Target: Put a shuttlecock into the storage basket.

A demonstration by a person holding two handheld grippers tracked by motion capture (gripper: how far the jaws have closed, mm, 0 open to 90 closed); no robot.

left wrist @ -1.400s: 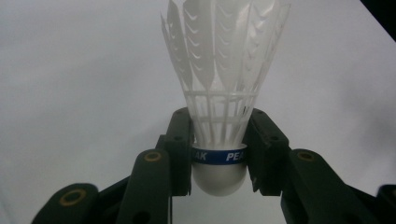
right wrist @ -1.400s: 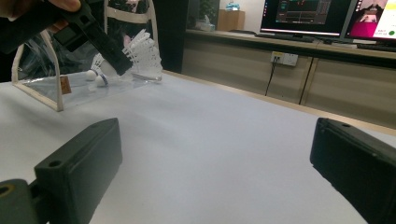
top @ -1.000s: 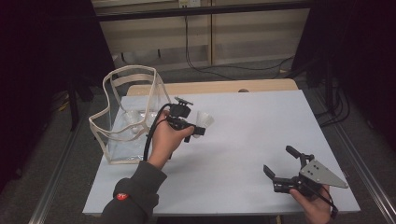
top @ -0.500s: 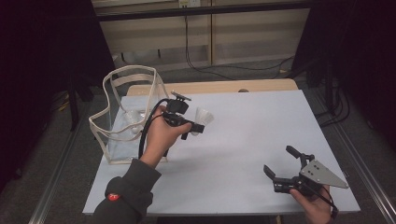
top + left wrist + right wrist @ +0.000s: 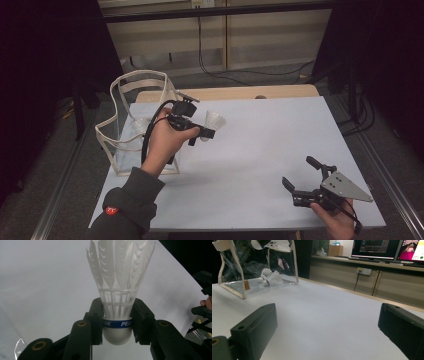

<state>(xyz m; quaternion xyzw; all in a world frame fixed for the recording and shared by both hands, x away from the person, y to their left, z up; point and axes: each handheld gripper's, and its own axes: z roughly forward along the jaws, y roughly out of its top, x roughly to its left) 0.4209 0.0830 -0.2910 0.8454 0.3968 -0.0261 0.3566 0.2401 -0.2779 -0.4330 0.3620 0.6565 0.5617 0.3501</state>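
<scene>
- While the right hand-held gripper (image 5: 304, 178) is kept at about five o'clock on the tabletop (image 5: 260, 150), its jaws are seen wide apart with nothing between them.
- Toward nine o'clock, the left hand-held gripper (image 5: 209, 133) has been lifted a little since a second ago, its jaws clamped on the shuttlecock (image 5: 118, 302) at the cork, so the shuttlecock is held clear above the tabletop.
- Beyond, at ten o'clock, the clear bag (image 5: 131, 131) is seen with two shuttlecocks (image 5: 268, 276) inside; a drop into it is judged likely next.
</scene>
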